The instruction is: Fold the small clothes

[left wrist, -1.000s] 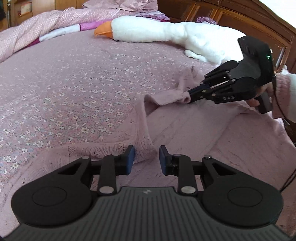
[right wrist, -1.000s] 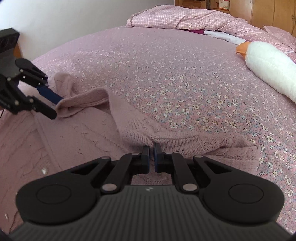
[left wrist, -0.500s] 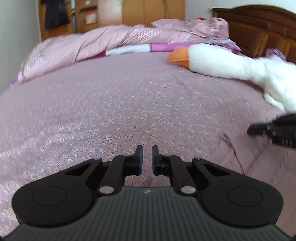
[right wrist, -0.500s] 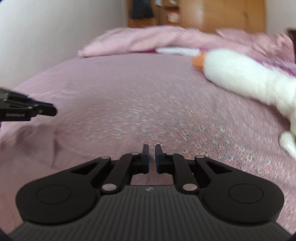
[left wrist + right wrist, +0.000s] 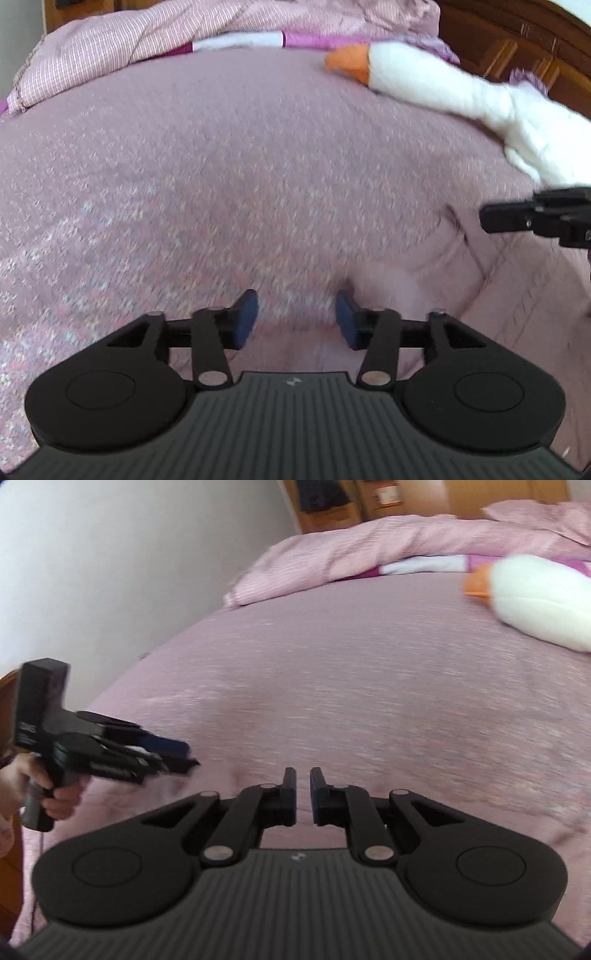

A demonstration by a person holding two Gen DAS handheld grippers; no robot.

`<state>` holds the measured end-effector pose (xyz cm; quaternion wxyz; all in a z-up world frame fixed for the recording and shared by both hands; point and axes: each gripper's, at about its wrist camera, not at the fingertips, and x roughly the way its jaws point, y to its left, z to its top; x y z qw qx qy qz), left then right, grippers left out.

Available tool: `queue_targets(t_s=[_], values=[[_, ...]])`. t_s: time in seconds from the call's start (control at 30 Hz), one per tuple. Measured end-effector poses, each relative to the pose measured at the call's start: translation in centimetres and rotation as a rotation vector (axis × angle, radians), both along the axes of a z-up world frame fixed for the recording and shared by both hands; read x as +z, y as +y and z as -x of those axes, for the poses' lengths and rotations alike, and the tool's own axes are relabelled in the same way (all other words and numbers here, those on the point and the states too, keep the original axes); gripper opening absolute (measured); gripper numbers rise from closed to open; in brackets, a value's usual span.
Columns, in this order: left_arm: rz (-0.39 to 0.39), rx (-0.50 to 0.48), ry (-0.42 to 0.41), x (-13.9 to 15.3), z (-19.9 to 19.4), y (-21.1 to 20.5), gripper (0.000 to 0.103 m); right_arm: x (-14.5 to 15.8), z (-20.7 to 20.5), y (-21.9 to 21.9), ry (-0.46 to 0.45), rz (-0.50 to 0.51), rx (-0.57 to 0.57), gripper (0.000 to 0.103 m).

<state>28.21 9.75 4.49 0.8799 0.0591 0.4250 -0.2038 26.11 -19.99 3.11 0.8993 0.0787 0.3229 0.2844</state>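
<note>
One soft pink knit garment; flat, rumpled

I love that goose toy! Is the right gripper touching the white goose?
Apart. In the right wrist view, the right gripper sits low in the picture while the goose plush lies far off at the upper right, with bare pink bedspread between them.

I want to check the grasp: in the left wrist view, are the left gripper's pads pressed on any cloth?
No, the left gripper stands open, with a clear gap between its blue pads.

Open bedspread ahead (plush goose far right)
</note>
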Motion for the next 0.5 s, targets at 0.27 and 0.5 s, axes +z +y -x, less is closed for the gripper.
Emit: queue_targets(t_s=[0.27,0.5], values=[[-0.095,-0.045,0.031,-2.3,2.0,0.4,0.061,-0.2,-1.5,5.7,-0.028,0.07,0.12,0.062],[0.05,-0.009,0.076,-2.3,2.5,2.1,0.035,-0.8,-4.8,7.8,0.104,0.026,0.17,0.062]])
